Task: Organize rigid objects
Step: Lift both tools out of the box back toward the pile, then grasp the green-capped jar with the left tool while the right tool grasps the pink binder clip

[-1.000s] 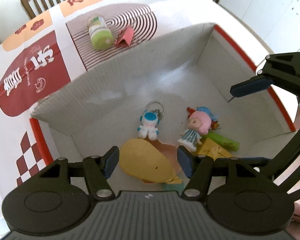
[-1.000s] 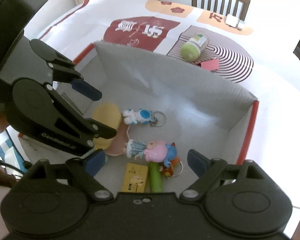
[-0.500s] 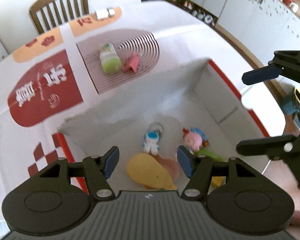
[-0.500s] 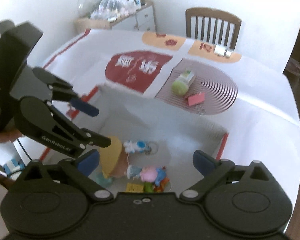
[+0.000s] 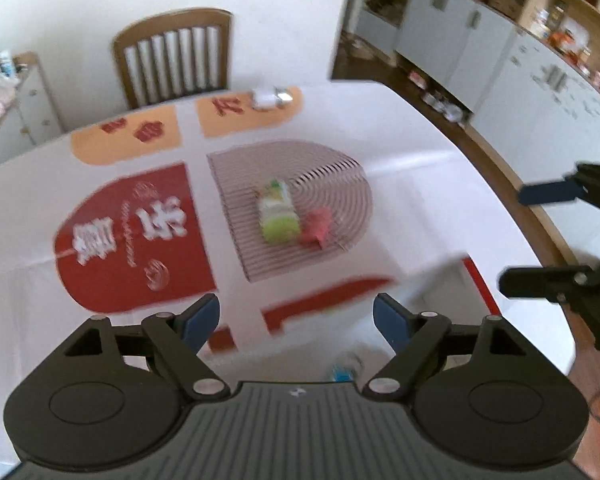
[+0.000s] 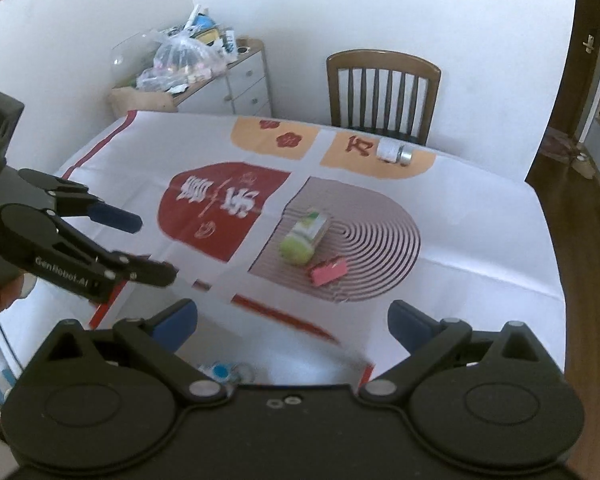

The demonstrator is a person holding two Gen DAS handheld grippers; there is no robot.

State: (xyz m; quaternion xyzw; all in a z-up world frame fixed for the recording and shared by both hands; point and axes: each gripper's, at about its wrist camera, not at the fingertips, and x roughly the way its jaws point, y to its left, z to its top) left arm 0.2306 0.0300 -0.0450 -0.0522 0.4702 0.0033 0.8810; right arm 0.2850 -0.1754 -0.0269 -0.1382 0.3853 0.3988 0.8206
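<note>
A green-lidded jar (image 5: pixel 278 216) (image 6: pixel 302 238) lies on its side on the striped patch of the tablecloth, with a small pink block (image 5: pixel 318 226) (image 6: pixel 328 272) beside it. A white box with red rims (image 6: pixel 284 316) (image 5: pixel 328 300) sits just below both grippers; only a blue-and-white toy (image 6: pixel 220 371) (image 5: pixel 342 372) shows inside it. My left gripper (image 5: pixel 296 320) is open and empty above the box; it also shows in the right wrist view (image 6: pixel 150 244). My right gripper (image 6: pixel 292 324) is open and empty; it also shows in the left wrist view (image 5: pixel 532 236).
A small white and silver container (image 6: pixel 394 151) (image 5: pixel 270 97) lies at the table's far edge, in front of a wooden chair (image 6: pixel 382 92) (image 5: pixel 172 56). A cluttered drawer unit (image 6: pixel 204 80) stands at the far left. Kitchen cabinets (image 5: pixel 500 52) line the right.
Both grippers have risen and tilted up away from the box. The toys inside have dropped almost out of view, and the far table, chair and room have come into view.
</note>
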